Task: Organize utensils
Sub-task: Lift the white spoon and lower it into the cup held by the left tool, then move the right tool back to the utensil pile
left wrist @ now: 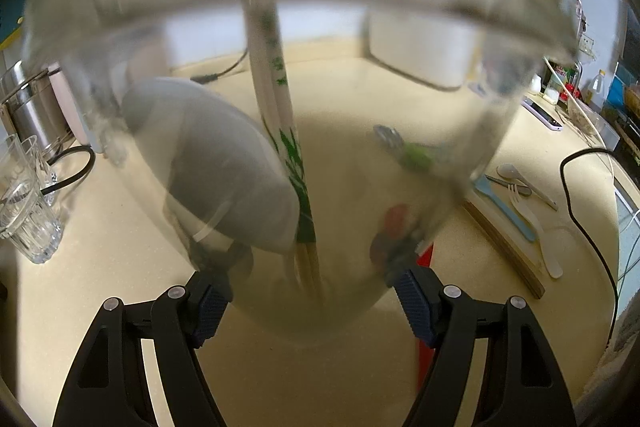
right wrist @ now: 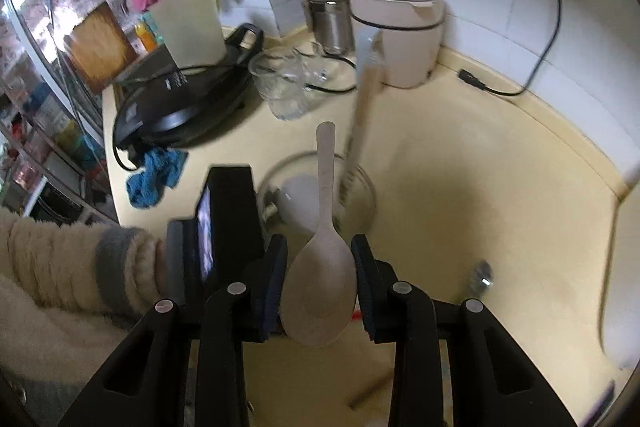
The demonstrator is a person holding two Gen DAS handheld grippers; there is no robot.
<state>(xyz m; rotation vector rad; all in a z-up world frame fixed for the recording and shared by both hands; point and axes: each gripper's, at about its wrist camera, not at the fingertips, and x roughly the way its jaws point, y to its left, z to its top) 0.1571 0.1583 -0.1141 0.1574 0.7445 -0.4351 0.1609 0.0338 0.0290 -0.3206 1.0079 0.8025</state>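
Glass fills the left wrist view: the left gripper (left wrist: 308,303) has its jaws pressed against both sides of a clear glass cup (left wrist: 320,131), already loaded with chopsticks (left wrist: 276,99). Over on the right, the right gripper (right wrist: 320,283) pinches a pale rice spoon (right wrist: 322,283) by its bowl, jaws partly open around it, handle pointing out over the cup's mouth. So one batch is in, this spoon looks next. Plenty remains: a white spoon (left wrist: 510,171), a plastic fork (left wrist: 524,207) and a blue utensil (left wrist: 506,209) lie by the wooden board (left wrist: 506,247) on the counter (left wrist: 120,307).
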